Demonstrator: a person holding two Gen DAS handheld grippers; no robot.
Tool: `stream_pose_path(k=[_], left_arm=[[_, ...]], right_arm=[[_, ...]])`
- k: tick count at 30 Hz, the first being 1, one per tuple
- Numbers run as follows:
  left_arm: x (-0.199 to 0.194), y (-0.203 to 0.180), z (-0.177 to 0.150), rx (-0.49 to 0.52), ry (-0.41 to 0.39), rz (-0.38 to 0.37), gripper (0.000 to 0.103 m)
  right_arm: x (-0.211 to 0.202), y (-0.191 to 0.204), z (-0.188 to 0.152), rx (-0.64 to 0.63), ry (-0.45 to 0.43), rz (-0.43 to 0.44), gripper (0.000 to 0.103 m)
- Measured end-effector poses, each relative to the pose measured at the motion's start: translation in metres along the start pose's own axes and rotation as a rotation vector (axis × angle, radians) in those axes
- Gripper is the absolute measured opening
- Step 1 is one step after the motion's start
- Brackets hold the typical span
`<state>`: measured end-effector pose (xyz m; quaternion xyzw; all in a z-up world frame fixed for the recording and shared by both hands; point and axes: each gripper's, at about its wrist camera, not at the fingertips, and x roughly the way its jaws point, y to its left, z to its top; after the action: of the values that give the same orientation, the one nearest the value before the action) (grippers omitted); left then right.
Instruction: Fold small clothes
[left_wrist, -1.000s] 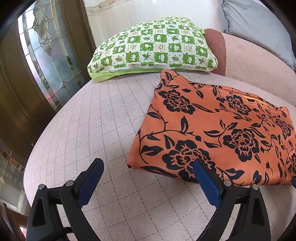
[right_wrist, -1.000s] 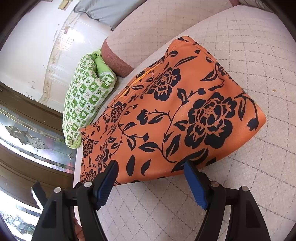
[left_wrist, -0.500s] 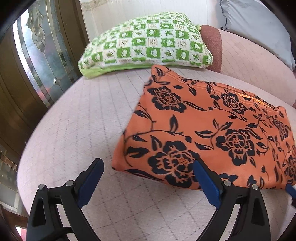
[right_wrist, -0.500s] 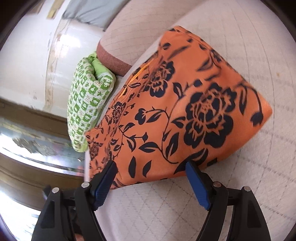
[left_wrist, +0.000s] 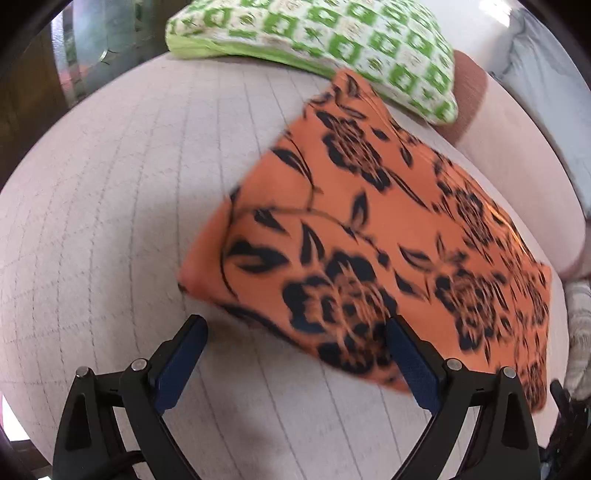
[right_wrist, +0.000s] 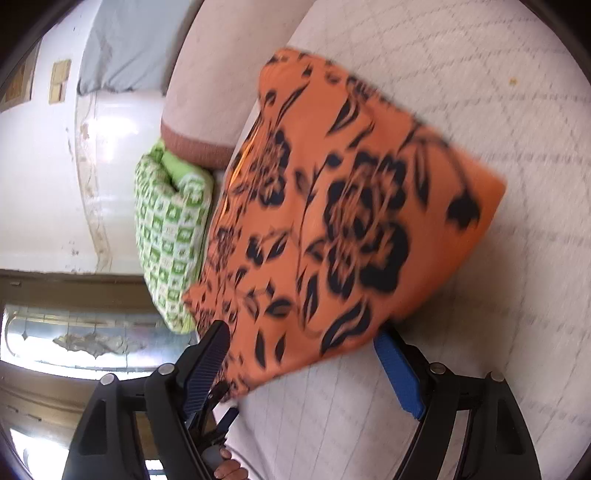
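In the left wrist view I see my left gripper (left_wrist: 295, 354) at the bottom, jaws spread wide and holding nothing. The folded orange cloth (left_wrist: 388, 236) lies right of centre on the quilted bed (left_wrist: 110, 192), under the green pillow (left_wrist: 332, 40). In the right wrist view, my right gripper (right_wrist: 301, 363) has jaws spread around the cloth's near edge.

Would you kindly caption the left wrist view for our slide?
Open left gripper approaching folded orange black-floral cloth on quilted beige cushion.
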<state>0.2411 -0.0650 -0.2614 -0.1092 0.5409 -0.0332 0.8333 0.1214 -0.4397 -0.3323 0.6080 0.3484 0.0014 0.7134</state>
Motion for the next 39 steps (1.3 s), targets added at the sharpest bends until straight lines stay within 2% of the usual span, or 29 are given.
stream_pose_path(k=[6, 11, 16, 20, 21, 22, 24, 25, 26, 27, 28, 29, 32, 36, 39], left_arm=[[0.009, -0.001, 0.016, -0.083, -0.048, -0.049, 0.097], [0.012, -0.002, 0.025, -0.155, -0.102, -0.078, 0.087], [0.015, -0.006, 0.030, -0.172, -0.131, -0.037, 0.084], [0.020, -0.011, 0.030, -0.161, -0.141, 0.009, 0.086], [0.022, -0.014, 0.030, -0.152, -0.140, 0.015, 0.090], [0.024, -0.018, 0.029, -0.130, -0.138, 0.015, 0.099], [0.027, -0.026, 0.026, -0.068, -0.116, 0.039, 0.100], [0.026, -0.027, 0.025, -0.056, -0.108, 0.034, 0.099], [0.023, -0.024, 0.024, -0.072, -0.107, 0.006, 0.097], [0.019, -0.020, 0.023, -0.100, -0.116, -0.022, 0.091], [0.015, -0.015, 0.023, -0.121, -0.126, -0.019, 0.074], [0.014, -0.010, 0.023, -0.126, -0.127, 0.013, 0.058], [0.014, -0.007, 0.024, -0.109, -0.144, 0.002, 0.048], [0.015, -0.004, 0.025, -0.106, -0.166, -0.020, 0.047], [0.012, 0.005, 0.027, -0.143, -0.157, -0.080, 0.032]], right_arm=[[0.007, 0.002, 0.015, -0.012, -0.049, 0.006, 0.083], [0.017, 0.009, 0.027, -0.044, -0.100, 0.010, 0.085], [0.028, 0.019, 0.034, -0.097, -0.137, 0.006, 0.085], [0.034, 0.025, 0.034, -0.148, -0.153, -0.038, 0.077], [0.034, 0.024, 0.034, -0.157, -0.151, -0.044, 0.076], [0.034, 0.023, 0.034, -0.161, -0.148, -0.047, 0.074], [0.033, 0.020, 0.035, -0.153, -0.145, -0.049, 0.068], [0.033, 0.018, 0.035, -0.149, -0.143, -0.055, 0.061], [0.032, 0.015, 0.035, -0.143, -0.141, -0.068, 0.048], [0.032, 0.012, 0.036, -0.137, -0.138, -0.085, 0.040], [0.032, 0.008, 0.038, -0.128, -0.130, -0.085, 0.035], [0.031, 0.006, 0.039, -0.122, -0.127, -0.077, 0.034], [0.031, 0.008, 0.038, -0.137, -0.123, -0.088, 0.034], [0.032, 0.012, 0.037, -0.152, -0.128, -0.104, 0.034], [0.030, 0.017, 0.034, -0.185, -0.144, -0.124, 0.032]])
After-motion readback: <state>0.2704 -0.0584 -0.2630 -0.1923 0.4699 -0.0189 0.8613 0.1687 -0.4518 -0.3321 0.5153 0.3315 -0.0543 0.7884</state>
